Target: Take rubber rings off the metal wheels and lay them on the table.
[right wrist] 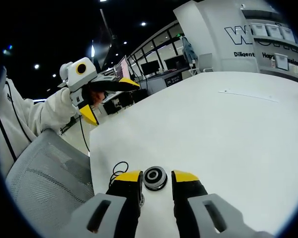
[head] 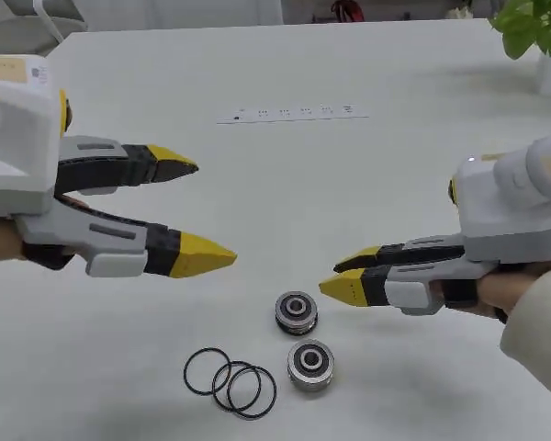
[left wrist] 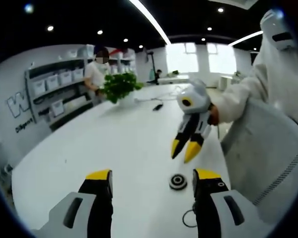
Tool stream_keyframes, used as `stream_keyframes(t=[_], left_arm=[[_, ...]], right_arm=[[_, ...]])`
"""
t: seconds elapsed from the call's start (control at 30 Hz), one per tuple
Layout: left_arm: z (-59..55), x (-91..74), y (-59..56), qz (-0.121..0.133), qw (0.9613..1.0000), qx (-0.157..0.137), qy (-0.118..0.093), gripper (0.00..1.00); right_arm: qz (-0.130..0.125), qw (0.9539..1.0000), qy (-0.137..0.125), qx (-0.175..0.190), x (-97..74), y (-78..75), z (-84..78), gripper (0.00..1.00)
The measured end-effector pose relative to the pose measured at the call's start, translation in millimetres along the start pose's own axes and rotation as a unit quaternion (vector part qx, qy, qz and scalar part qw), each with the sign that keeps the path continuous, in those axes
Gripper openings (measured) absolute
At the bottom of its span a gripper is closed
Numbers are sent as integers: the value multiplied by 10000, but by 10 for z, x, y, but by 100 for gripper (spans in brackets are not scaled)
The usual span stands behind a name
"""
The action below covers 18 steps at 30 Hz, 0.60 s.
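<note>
Two metal wheels with dark rims lie flat on the white table [head: 285,202], one [head: 297,312] just behind the other [head: 310,364]. Three black rubber rings [head: 231,381] lie overlapping on the table to their left. My left gripper [head: 211,213] hovers left of the wheels, open wide and holding nothing. From the right, my right gripper [head: 332,276] points at the rear wheel, its tips just short of it, open by a narrow gap. That wheel [right wrist: 155,177] sits just beyond its jaws, with the rings [right wrist: 120,168] to the left. The left gripper view has a wheel [left wrist: 178,181] ahead and the right gripper [left wrist: 186,148] above it.
A thin printed strip [head: 294,114] lies further back on the table. A potted plant [head: 533,28] stands at the far right corner. A grey mesh chair [right wrist: 39,178] sits at the near table edge. A person [left wrist: 97,74] stands by shelves beyond the table.
</note>
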<state>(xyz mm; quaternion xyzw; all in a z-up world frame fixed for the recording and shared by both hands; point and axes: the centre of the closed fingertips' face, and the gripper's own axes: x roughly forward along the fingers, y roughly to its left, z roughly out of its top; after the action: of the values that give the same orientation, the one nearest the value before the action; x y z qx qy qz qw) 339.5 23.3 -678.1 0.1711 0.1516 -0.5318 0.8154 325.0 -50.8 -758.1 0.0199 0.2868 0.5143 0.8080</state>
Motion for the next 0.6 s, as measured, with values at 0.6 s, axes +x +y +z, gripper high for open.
stream_keyframes(t=[0.6], left_arm=[[-60, 493, -237, -439, 9990, 10, -76, 59]], right_arm=[[49, 9992, 371, -149, 92, 23, -177, 21]])
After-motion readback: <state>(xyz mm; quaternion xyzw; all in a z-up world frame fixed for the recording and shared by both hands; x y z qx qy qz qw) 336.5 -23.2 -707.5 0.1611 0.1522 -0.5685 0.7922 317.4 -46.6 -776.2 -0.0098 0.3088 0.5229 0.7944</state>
